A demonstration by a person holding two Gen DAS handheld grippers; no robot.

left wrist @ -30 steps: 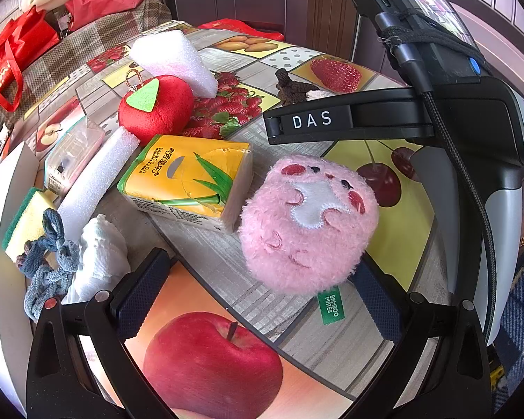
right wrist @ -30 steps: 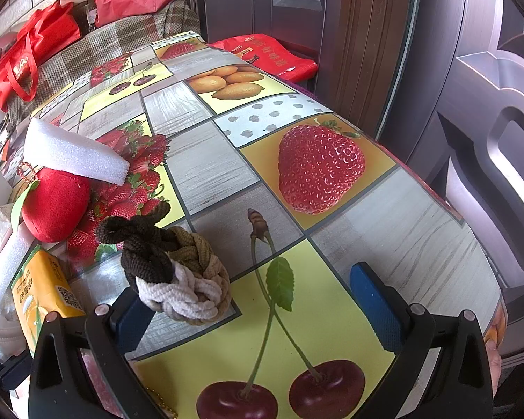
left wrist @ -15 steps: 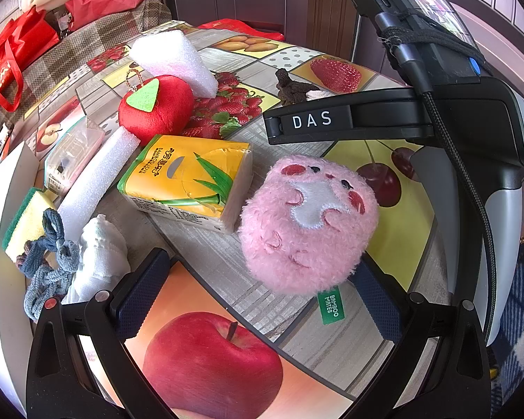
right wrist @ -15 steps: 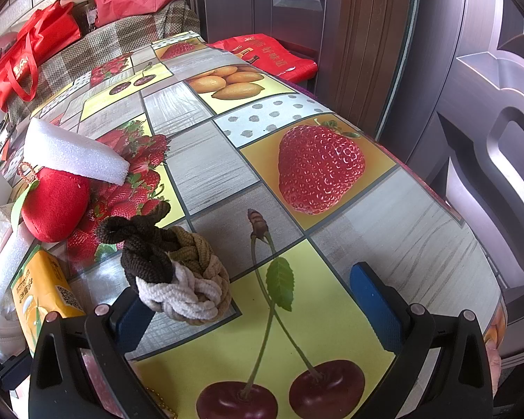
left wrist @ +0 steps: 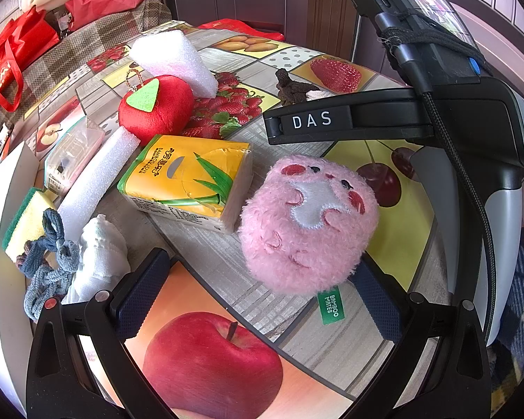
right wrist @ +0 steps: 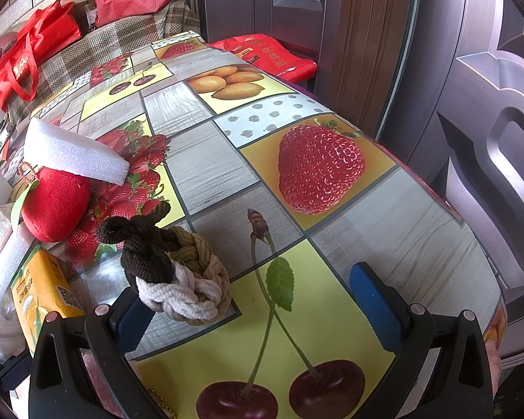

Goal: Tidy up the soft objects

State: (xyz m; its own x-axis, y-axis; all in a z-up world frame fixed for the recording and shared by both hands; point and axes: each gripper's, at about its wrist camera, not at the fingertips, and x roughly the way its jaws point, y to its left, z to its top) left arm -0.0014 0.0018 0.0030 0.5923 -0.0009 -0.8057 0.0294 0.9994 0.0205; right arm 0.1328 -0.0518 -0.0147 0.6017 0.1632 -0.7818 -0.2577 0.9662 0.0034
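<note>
In the left wrist view my left gripper (left wrist: 258,296) is open. A pink plush toy (left wrist: 309,227) sits on the table between its fingers, close to the right finger. A yellow tissue pack (left wrist: 188,178), a red plush apple (left wrist: 155,108), white foam blocks (left wrist: 174,61), a white sock (left wrist: 101,262) and a grey-blue scrunchie (left wrist: 47,265) lie beyond and to the left. In the right wrist view my right gripper (right wrist: 255,303) is open over the cherry print. A braided rope knot (right wrist: 171,269), brown, tan and white, lies by its left finger.
The table has a fruit-print cloth (right wrist: 227,160). The right gripper's body (left wrist: 436,111) fills the upper right of the left view. A yellow-green sponge (left wrist: 24,223) and a clear box (left wrist: 71,153) lie at the left. Red bags (right wrist: 28,56) and a door (right wrist: 366,35) stand behind.
</note>
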